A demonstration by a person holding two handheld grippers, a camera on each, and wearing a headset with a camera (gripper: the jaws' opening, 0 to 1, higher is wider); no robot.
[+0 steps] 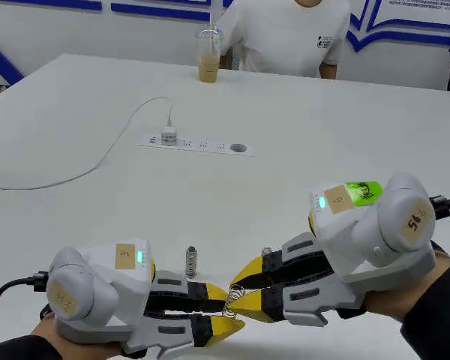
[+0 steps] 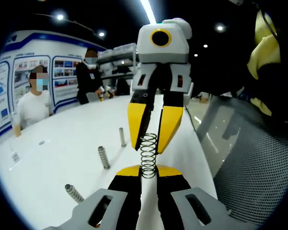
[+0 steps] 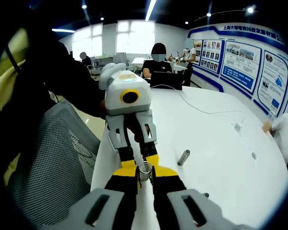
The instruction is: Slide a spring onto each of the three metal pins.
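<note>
L gripper point(image 2: 148, 173) & R gripper point(image 3: 144, 173) both pinching 1 spring point(image 2: 148, 152), 3 pins point(image 2: 103, 157), 2 sprung, 1 bare

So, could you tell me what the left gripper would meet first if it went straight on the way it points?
Most likely the right gripper, whose yellow fingers face the left gripper head-on. The spring that both grip bridges the short gap, so it would be squeezed first.

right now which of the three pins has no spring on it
The smooth pin closest to the held spring in the left gripper view; its shaft is plain, while the middle pin and the near pin show coils.
</note>
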